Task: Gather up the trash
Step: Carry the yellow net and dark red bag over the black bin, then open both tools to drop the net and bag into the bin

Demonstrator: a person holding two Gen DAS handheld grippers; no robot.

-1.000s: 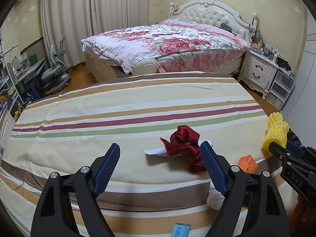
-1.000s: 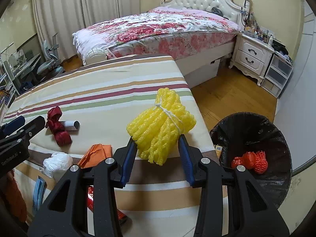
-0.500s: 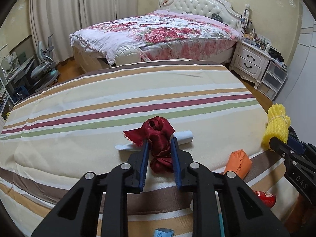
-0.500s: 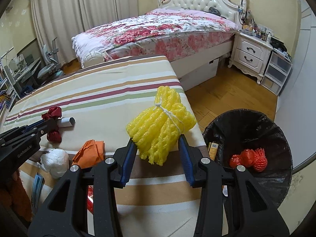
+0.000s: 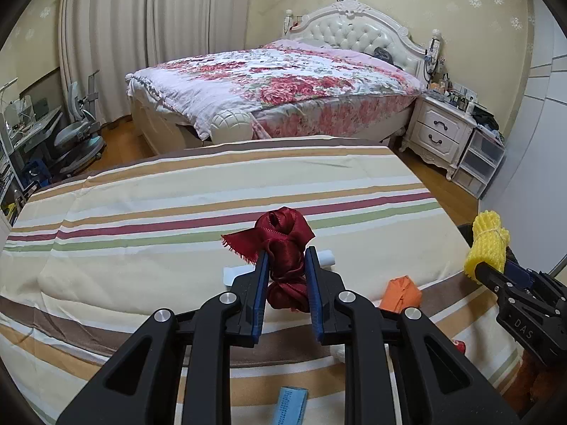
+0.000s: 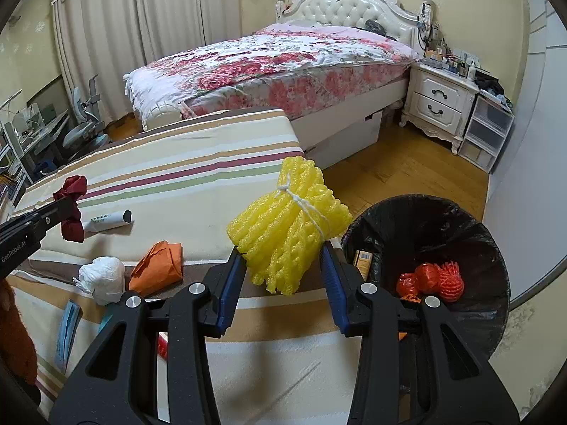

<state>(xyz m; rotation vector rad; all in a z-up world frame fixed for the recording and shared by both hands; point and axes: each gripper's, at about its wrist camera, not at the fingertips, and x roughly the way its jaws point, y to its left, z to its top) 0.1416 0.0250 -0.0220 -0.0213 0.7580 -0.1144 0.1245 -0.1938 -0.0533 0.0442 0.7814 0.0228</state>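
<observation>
My left gripper is shut on a dark red ribbon bundle and holds it above the striped table; the ribbon also shows in the right wrist view. My right gripper is shut on a yellow foam net bundle, just left of the black trash bin. The bin holds red foam nets. The yellow bundle also shows in the left wrist view.
On the table lie a white tube, an orange wrapper, a crumpled white paper and a blue mask. A floral bed and a nightstand stand beyond.
My left gripper closed on the red ribbon and lifted it off the table, leaving the white tube behind. My right gripper carried the yellow bundle a little closer to the bin.
</observation>
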